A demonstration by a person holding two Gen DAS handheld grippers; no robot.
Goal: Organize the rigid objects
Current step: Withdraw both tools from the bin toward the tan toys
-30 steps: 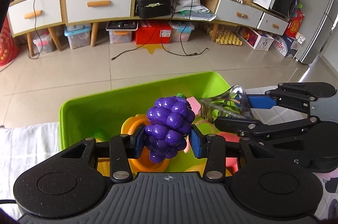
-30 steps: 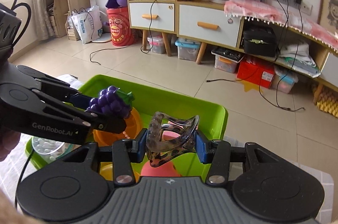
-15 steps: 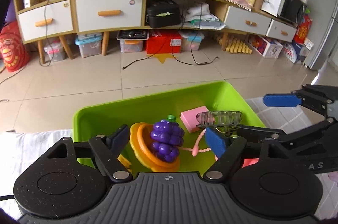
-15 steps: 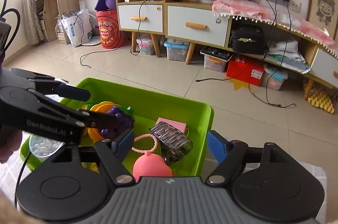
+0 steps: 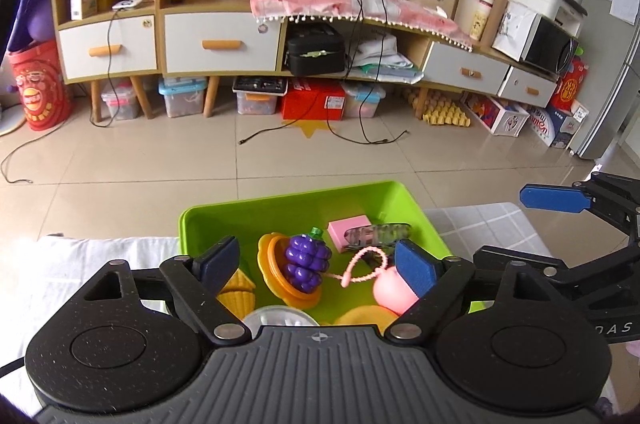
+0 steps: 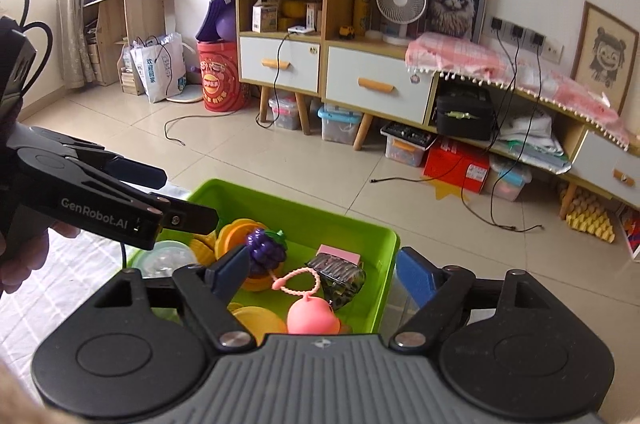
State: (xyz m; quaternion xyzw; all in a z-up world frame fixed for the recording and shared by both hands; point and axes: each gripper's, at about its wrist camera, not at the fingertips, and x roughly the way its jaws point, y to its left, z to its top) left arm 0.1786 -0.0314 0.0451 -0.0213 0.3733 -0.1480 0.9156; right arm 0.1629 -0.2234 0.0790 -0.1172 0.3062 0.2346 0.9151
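A green bin point(image 5: 280, 214) point(image 6: 352, 230) holds toys. A purple toy grape bunch point(image 5: 306, 260) point(image 6: 266, 248) lies on an orange dish point(image 5: 276, 284). A clear dark hair claw point(image 5: 376, 234) point(image 6: 340, 276) lies beside a pink block point(image 5: 348, 228). A pink ball with a looped cord point(image 5: 394, 294) point(image 6: 312, 316) is near the front. My left gripper point(image 5: 316, 266) is open and empty above the bin. My right gripper point(image 6: 324, 270) is open and empty above the bin's right side.
The bin stands on a white checked cloth point(image 5: 484, 228). Yellow toys point(image 5: 238, 290) and a clear round container point(image 6: 168, 258) also lie in the bin. Beyond is a tiled floor point(image 5: 280, 159) with cables and a long cabinet point(image 5: 220, 43).
Both grippers opened: the left dropped the grapes onto the orange dish, the right dropped the hair claw into the bin. Both have since lifted and drawn back from the bin.
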